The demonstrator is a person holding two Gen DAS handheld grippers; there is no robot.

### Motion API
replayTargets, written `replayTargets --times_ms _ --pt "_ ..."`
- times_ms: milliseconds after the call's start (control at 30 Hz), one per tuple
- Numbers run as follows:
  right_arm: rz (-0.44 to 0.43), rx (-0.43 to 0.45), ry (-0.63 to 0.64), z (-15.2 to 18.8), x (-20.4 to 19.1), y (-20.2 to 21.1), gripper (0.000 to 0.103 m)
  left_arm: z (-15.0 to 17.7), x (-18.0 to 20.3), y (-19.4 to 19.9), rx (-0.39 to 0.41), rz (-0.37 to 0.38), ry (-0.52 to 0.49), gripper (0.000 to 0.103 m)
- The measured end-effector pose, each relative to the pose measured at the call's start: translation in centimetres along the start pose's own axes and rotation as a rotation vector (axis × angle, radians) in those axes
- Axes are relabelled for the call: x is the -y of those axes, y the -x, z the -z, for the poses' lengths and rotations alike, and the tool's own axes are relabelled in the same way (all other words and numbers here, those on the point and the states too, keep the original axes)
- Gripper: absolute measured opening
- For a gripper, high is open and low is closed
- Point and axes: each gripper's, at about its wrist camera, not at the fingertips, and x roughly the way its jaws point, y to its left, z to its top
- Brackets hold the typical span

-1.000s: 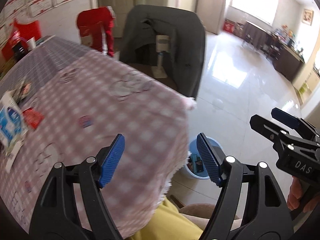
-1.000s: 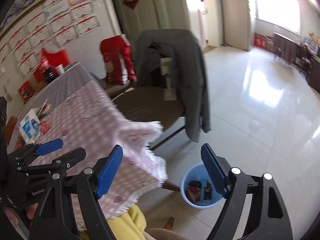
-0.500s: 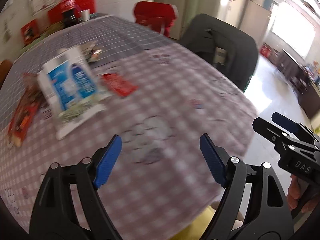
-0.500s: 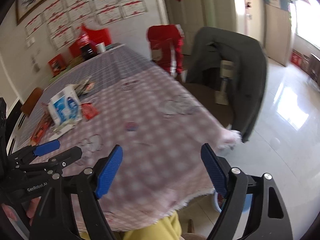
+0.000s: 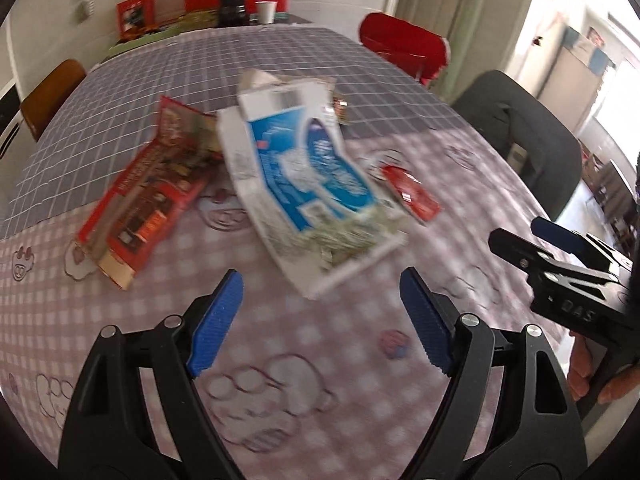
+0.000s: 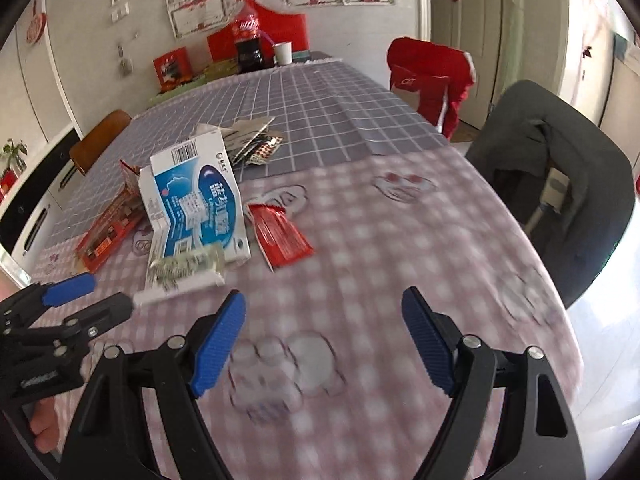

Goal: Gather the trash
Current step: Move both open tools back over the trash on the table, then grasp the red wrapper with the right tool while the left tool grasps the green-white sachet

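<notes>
From the left wrist, the left gripper [image 5: 320, 320] gapes wide and empty over the pink-checked table [image 5: 280, 400], facing a flattened blue-and-white carton [image 5: 304, 184] mid-table, a red box [image 5: 140, 208] toward the left edge and a red sachet [image 5: 412, 196] on the carton's right-edge side. From the right wrist, the right gripper [image 6: 324, 344] is equally wide and empty; the carton [image 6: 196, 208] looks light and crushable, best pinched by its near free edge.
</notes>
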Motion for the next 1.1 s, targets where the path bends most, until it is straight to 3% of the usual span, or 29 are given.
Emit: replayTargets --times_ms 400,433,467,500,633,833,1000,1033,1100 --pt "0.032 -0.088 -0.013 -4.3 -2.2 -9.0 0.078 -3.3 -3.9 -3.1 -0.045 -0.010 0.006 0.080" --pt "0.034 -0.096 -0.015 -4.3 -2.2 -9.6 0.072 -3.5 -4.0 -3.3 -0.050 -0.004 -0.001 0.080" --pt "0.042 -0.099 -0.010 -4.3 -2.3 -10.0 0.060 -3.6 -3.8 -3.6 -0.061 0.009 -0.020 0.080" --pt "0.067 -0.079 0.009 -4.2 -2.5 -10.0 0.033 -3.7 -3.6 -3.8 -0.071 0.015 -0.037 0.080" --pt "0.029 -0.072 0.013 -3.7 -2.5 -9.0 0.032 -3.8 -2.3 -4.6 -0.098 0.021 -0.127 0.080" --pt "-0.010 -0.044 -0.089 -0.9 -0.9 -5.0 0.032 -3.7 -0.2 -5.7 -0.178 0.150 -0.301 0.080" --pt "0.004 -0.016 -0.127 1.5 0.0 -2.0 0.032 -3.5 1.7 -7.4 -0.237 0.091 -0.419 0.080" --pt "0.000 -0.014 -0.133 1.7 0.2 -1.7 0.032 -3.4 2.2 -8.0 -0.247 0.052 -0.452 0.080" --pt "0.000 -0.011 -0.146 2.2 0.6 -1.2 0.032 -3.5 2.6 -8.5 -0.228 0.024 -0.468 0.083"
